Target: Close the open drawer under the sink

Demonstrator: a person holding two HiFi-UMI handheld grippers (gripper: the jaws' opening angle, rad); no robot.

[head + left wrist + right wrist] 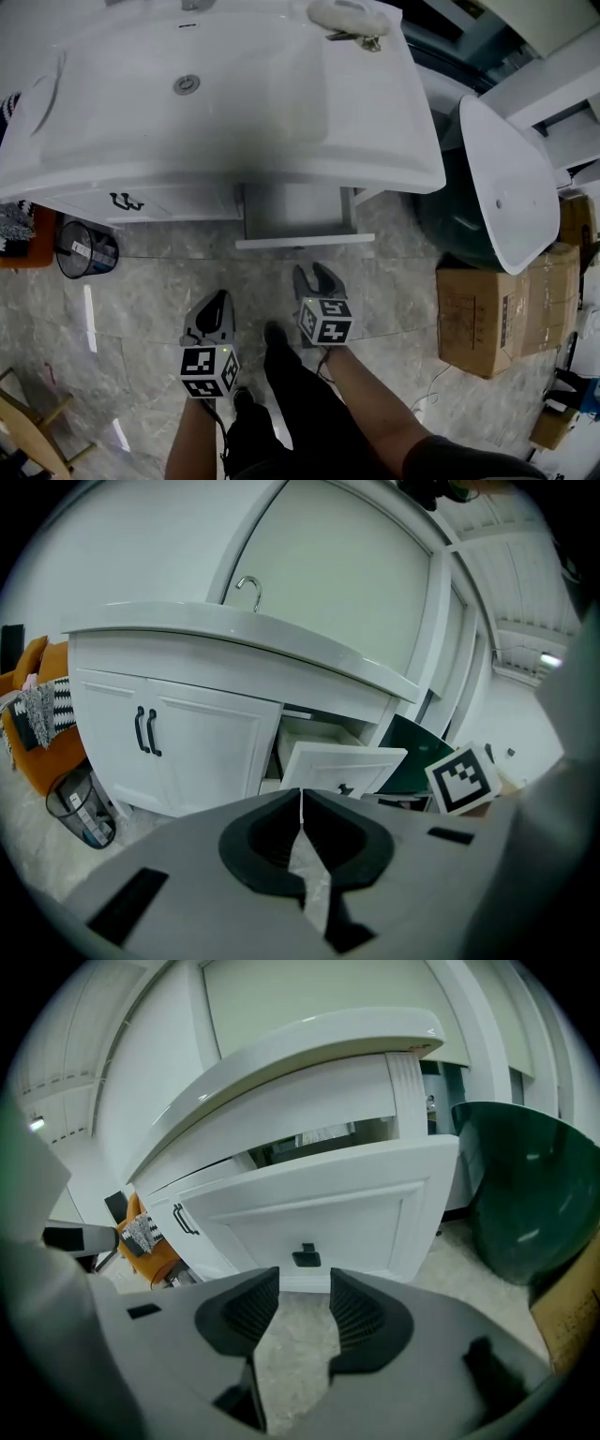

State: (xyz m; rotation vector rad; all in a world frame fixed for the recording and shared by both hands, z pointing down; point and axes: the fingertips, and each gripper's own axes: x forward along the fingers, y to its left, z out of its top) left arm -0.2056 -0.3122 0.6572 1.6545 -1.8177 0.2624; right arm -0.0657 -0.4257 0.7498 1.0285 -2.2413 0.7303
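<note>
Standing out from the vanity at centre frame, the drawer (pixel 302 217) under the sink (pixel 216 94) is not yet closed, and none of the push looks done. The right gripper (pixel 315 274) hovers just short of the drawer front, jaws apart and empty, with the black handle (pixel 306 1257) straight ahead. The left gripper (pixel 217 300), at lower left, has its jaws pressed together on nothing. A waste bin (pixel 86 248) sits well to the left. A cardboard box (pixel 497 309) and a dark green tub (pixel 534 1194) stand to the right, beside the drawer's path rather than in it.

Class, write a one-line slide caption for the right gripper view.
Open right gripper faces the pulled-out drawer and its small black handle, nothing between the jaws.
</note>
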